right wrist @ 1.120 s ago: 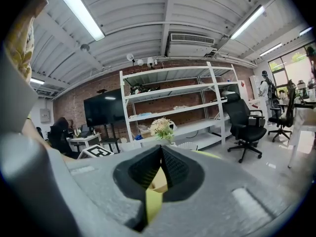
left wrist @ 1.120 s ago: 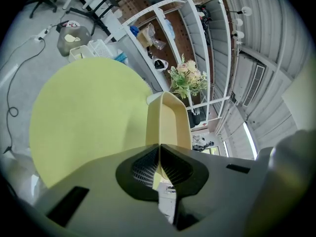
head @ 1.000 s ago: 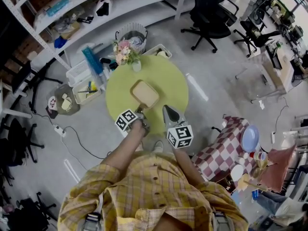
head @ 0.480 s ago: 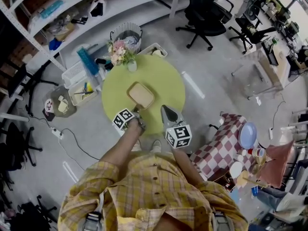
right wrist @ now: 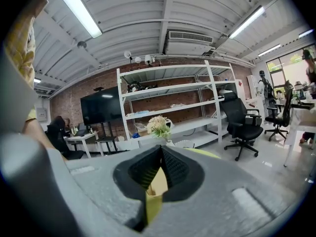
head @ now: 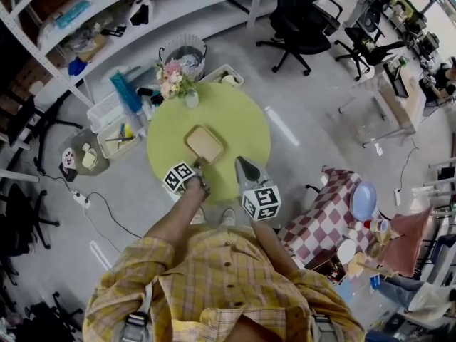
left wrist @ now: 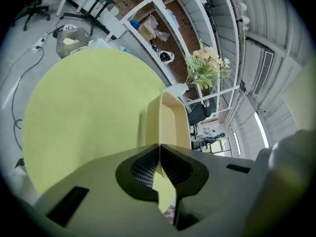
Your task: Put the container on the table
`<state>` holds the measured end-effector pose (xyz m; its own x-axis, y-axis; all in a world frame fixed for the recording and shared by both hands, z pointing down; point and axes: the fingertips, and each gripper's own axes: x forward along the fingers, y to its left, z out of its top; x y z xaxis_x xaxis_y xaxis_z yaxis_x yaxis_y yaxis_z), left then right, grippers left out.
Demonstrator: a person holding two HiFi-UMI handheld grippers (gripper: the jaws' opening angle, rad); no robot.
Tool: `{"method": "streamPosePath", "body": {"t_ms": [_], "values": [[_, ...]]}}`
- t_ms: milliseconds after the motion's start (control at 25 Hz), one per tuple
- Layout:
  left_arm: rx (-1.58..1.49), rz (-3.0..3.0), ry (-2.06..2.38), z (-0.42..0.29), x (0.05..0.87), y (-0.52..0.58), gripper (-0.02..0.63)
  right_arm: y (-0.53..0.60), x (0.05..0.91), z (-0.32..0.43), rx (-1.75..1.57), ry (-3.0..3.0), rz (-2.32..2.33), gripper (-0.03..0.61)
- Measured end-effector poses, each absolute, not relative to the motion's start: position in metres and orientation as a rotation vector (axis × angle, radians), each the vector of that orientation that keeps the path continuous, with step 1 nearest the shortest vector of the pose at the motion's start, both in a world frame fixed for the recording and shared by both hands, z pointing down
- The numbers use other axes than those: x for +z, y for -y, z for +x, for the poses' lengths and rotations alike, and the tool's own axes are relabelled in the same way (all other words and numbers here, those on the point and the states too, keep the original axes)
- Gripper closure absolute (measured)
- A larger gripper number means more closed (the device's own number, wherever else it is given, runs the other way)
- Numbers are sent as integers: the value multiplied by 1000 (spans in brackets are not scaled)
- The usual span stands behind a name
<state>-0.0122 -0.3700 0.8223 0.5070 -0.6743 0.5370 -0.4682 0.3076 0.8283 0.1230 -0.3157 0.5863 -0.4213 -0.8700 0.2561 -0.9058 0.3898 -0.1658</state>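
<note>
One container (left wrist: 174, 121) wall, pinched by left gripper (left wrist: 159, 148) (unclear from overhead).

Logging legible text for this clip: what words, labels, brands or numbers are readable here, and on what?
None readable in any view.
Left gripper and right gripper: cubes carry black-and-white square patterns, no letters.
Beige rectangular plastic container, round yellow-green table: unmarked.
Blue box on the floor: print, if any, too small.

Open office: shelving (head: 187, 4), swivel chairs (head: 305, 21)
</note>
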Motion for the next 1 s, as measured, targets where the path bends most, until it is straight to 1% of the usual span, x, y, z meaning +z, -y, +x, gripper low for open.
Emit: {"method": "streamPosePath", "body": {"t_ms": [480,1000], "values": [[-92,1354,1091,-5,843,374,595,313,591,130,438,2482,1642,580],[-71,1338,1058,-4,855,379,595,308,594,132,450,2452,1662,580]]}}
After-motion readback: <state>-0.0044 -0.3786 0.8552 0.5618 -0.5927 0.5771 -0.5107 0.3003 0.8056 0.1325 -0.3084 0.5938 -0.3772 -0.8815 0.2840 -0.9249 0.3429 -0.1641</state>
